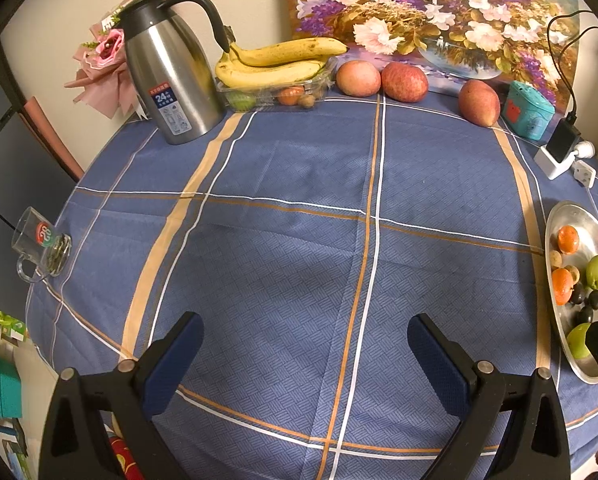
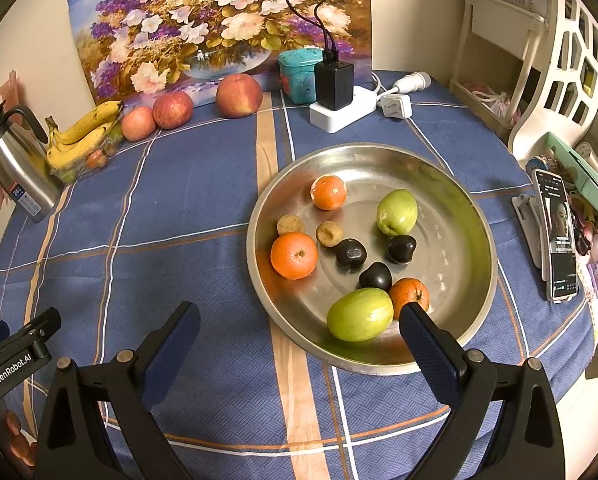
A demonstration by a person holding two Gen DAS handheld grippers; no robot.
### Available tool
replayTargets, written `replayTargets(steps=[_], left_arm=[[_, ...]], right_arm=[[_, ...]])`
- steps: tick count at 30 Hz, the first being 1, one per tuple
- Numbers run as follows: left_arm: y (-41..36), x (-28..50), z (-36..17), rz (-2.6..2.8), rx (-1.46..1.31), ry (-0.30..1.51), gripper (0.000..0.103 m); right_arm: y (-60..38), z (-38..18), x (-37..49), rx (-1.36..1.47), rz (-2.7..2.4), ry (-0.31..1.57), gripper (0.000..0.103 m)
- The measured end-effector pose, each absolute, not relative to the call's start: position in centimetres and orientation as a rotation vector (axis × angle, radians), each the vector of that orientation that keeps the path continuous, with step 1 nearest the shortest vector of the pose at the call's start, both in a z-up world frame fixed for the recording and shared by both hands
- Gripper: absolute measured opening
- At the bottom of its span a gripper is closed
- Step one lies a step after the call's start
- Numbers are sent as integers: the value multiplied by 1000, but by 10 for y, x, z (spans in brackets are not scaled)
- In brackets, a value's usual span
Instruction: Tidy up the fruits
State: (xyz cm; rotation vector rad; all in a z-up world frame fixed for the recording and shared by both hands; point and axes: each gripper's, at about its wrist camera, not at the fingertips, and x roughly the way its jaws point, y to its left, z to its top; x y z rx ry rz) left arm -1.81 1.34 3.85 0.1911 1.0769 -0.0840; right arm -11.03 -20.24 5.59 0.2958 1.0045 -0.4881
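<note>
A round steel plate (image 2: 471, 208) on the blue checked tablecloth holds three oranges (image 2: 293, 255), two green fruits (image 2: 360, 314), three dark fruits (image 2: 351, 253) and two small brown ones (image 2: 329, 234). My right gripper (image 2: 299, 322) is open and empty at the plate's near rim. My left gripper (image 1: 305, 334) is open and empty over bare cloth; the plate (image 1: 571, 216) lies at its right. Bananas (image 1: 275, 62) lie on a clear tray of small fruits (image 1: 271, 94) at the back. Three red apples (image 1: 403, 82) stand beside it.
A steel thermos jug (image 1: 171, 84) stands back left, a glass mug (image 1: 43, 246) at the left edge. A teal tin (image 2: 299, 74), a power strip with charger (image 2: 339, 108) and a flower painting (image 2: 227, 20) are at the back. A phone on a stand (image 2: 557, 236) is at right.
</note>
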Motion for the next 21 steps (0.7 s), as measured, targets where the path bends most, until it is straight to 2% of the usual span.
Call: replayTargets(steps=[21], left_arm=[[15, -18, 40, -80, 190, 1070, 103]], right_arm=[[-203, 56, -110, 297, -488, 1006, 100]])
